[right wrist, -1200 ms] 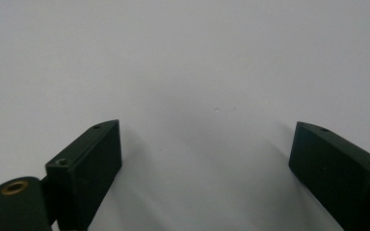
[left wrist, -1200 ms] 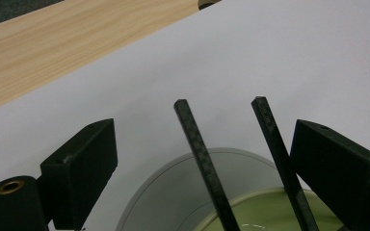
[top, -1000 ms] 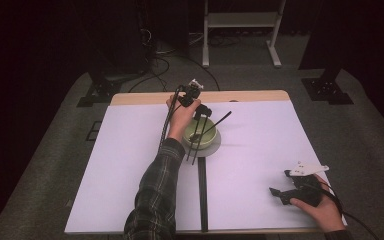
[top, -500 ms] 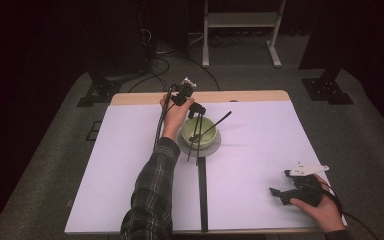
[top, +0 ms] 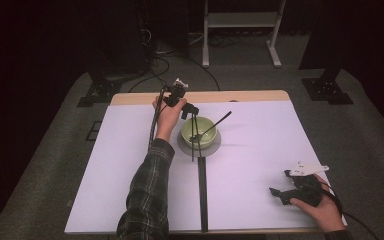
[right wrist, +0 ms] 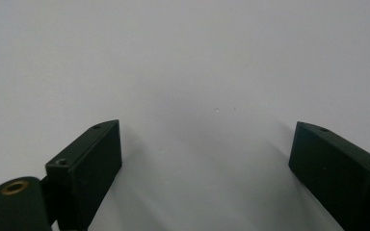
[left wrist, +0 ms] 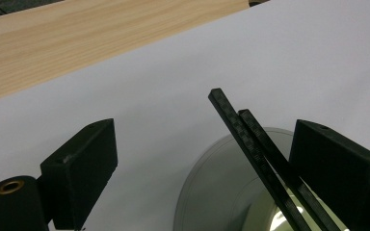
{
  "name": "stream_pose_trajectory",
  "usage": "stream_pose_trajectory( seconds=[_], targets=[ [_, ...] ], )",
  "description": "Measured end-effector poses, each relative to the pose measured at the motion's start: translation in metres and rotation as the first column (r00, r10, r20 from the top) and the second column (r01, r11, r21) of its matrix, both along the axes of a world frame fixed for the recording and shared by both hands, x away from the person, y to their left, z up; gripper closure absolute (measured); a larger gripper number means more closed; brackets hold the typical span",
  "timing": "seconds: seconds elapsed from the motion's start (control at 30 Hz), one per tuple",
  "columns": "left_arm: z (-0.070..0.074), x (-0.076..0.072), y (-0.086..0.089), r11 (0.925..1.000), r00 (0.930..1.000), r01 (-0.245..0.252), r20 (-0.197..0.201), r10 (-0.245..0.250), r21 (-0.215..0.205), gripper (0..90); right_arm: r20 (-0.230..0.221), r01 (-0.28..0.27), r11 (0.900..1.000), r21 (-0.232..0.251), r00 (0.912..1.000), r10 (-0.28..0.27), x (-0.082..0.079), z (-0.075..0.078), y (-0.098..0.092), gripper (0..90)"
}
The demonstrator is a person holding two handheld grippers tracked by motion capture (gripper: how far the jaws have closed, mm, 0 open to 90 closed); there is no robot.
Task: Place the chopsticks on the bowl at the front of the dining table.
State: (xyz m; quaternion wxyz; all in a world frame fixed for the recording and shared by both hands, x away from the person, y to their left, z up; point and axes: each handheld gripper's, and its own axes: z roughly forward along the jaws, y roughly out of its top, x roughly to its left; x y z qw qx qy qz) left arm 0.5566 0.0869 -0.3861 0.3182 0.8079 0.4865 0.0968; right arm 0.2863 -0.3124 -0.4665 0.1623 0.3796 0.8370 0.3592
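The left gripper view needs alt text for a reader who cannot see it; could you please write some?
Two black chopsticks slant up from a green bowl on a grey plate, next to the open left gripper's right-hand jaw. Behind lie a white table cover and a strip of bare wood.

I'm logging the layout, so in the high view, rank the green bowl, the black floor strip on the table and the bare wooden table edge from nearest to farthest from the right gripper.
From the right gripper:
1. Black strip, to its left on the white sheet.
2. Round green bowl, mid-table on a grey saucer.
3. Bare wooden table edge, along the far side.
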Motion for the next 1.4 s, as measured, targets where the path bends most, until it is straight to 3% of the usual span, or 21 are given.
stream_pose_trajectory(
  seconds=[0.1,0.2,0.37,0.57,0.8,1.13,1.4],
  targets=[
    [0.001,-0.001,0.003,1.0,1.0,-0.003,0.0,0.003,-0.004,8.9,0.0,0.0,1.0,0.0,1.0,0.0,0.0,0.0,0.0,10.0],
    [0.008,-0.004,0.002,0.999,0.9999,0.01,0.012,-0.009,-0.044,8.9,0.0,0.0,1.0,0.0,1.0,0.0,0.0,0.0,0.0,10.0],
    [0.02,-0.016,0.002,0.9987,0.9995,0.02,0.025,-0.019,-0.048,8.9,0.0,0.0,1.0,0.001,1.0,0.0,0.0,0.0,0.0,10.0],
    [0.022,-0.045,0.007,0.9957,0.9992,0.034,0.023,-0.032,-0.086,8.9,0.0,0.0,1.0,0.0,1.0,0.0,0.0,0.0,0.0,10.0],
    [0.021,-0.081,0.013,0.9939,0.998,0.05,0.044,-0.046,-0.098,8.8,0.0,0.0,1.0,-0.001,1.0,0.0,0.0,0.0,0.0,10.0],
    [0.019,-0.127,0.017,0.9958,0.9965,0.042,0.076,-0.036,-0.082,8.9,-0.001,0.001,1.0,-0.001,1.0,-0.001,0.0,0.0,0.0,10.0],
    [0.011,-0.154,0.012,0.9965,0.9966,0.034,0.078,-0.028,-0.077,8.9,-0.003,0.001,1.0,-0.001,1.0,-0.001,0.0,0.0,0.0,10.0]
  ],
)
